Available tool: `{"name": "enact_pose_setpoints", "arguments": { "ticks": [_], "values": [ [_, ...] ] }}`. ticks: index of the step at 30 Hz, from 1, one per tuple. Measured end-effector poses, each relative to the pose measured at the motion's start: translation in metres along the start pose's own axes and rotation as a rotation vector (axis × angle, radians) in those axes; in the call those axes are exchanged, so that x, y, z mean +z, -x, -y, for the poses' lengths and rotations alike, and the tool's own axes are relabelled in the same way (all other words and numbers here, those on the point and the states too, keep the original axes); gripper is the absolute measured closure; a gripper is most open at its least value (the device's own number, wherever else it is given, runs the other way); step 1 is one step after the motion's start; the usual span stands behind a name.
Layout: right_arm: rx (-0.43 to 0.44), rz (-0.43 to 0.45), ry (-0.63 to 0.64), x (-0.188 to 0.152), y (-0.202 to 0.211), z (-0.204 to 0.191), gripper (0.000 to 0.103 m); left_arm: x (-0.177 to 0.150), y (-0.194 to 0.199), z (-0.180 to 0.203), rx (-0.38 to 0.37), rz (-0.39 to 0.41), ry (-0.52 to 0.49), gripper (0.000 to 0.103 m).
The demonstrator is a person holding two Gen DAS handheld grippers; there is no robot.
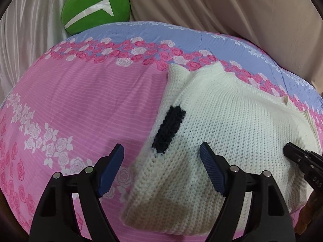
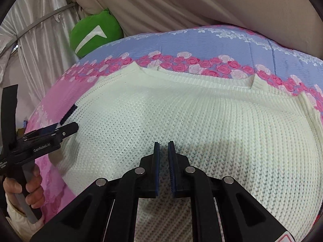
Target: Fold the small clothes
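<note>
A cream knit sweater point(image 1: 232, 125) with a black patch point(image 1: 168, 129) lies folded on the pink floral bedspread point(image 1: 80, 104). My left gripper point(image 1: 161, 153) is open above the sweater's left edge, its fingers astride the patch end, holding nothing. The right gripper shows at the right edge of the left wrist view point(image 1: 298, 157). In the right wrist view the sweater point(image 2: 201, 117) fills the middle. My right gripper point(image 2: 163, 145) hovers just above it with jaws nearly closed, a narrow gap between the pads, nothing in them. The left gripper point(image 2: 68, 130) shows at left, held by a hand.
A green round cushion point(image 1: 94, 10) sits at the far left of the bed, against silver and beige curtains point(image 1: 222, 6). A blue band of bedspread with roses point(image 2: 201, 42) runs along the far side. The bed edge falls away at left.
</note>
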State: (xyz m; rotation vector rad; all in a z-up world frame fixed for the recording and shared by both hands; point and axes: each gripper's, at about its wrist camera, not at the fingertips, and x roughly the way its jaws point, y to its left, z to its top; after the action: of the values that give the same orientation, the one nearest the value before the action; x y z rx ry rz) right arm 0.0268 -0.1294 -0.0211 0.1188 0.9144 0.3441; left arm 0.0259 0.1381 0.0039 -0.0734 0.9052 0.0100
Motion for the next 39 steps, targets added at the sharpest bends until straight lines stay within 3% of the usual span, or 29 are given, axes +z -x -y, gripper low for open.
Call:
{"name": "enact_pose_setpoints", "arguments": {
  "ticks": [4, 8, 12, 17, 19, 21, 22, 23, 24, 29, 33, 39],
  "values": [
    [0.014, 0.009, -0.007, -0.002, -0.002, 0.003, 0.094, 0.0, -0.009, -0.001, -0.011, -0.017, 0.007, 0.026],
    [0.032, 0.027, -0.016, -0.005, -0.003, 0.007, 0.095, 0.001, -0.017, -0.003, -0.024, -0.025, 0.029, 0.017],
    [0.029, 0.043, -0.013, -0.007, -0.003, 0.005, 0.095, 0.002, -0.023, -0.011, -0.074, -0.031, 0.083, 0.011],
    [0.023, 0.057, -0.009, -0.01, -0.002, 0.001, 0.095, 0.004, -0.025, -0.009, -0.086, -0.02, 0.084, 0.01],
    [0.028, 0.059, -0.013, -0.01, -0.003, 0.001, 0.095, 0.006, -0.024, -0.008, -0.111, -0.018, 0.083, 0.019],
    [0.03, 0.061, -0.019, -0.01, -0.003, 0.0, 0.095, 0.009, -0.022, -0.005, -0.169, -0.027, 0.079, 0.048],
    [0.03, 0.064, -0.024, -0.011, -0.003, -0.002, 0.095, 0.011, -0.02, -0.003, -0.185, -0.03, 0.081, 0.055],
    [0.031, 0.065, -0.026, -0.011, -0.003, -0.002, 0.095, 0.012, -0.016, 0.0, -0.186, -0.02, 0.076, 0.072],
    [0.035, 0.067, -0.029, -0.011, -0.002, -0.001, 0.095, 0.014, -0.01, 0.004, -0.182, -0.007, 0.065, 0.076],
    [0.078, 0.069, -0.087, -0.012, 0.003, 0.005, 0.095, 0.022, 0.027, 0.04, -0.218, 0.076, -0.029, 0.08],
    [0.101, 0.087, -0.119, -0.011, 0.02, 0.01, 0.085, 0.025, 0.05, 0.091, -0.192, 0.151, -0.152, 0.081],
    [0.094, 0.169, -0.203, -0.022, 0.063, 0.036, 0.073, 0.02, 0.055, 0.155, -0.223, 0.16, -0.271, 0.081]
  ]
}}
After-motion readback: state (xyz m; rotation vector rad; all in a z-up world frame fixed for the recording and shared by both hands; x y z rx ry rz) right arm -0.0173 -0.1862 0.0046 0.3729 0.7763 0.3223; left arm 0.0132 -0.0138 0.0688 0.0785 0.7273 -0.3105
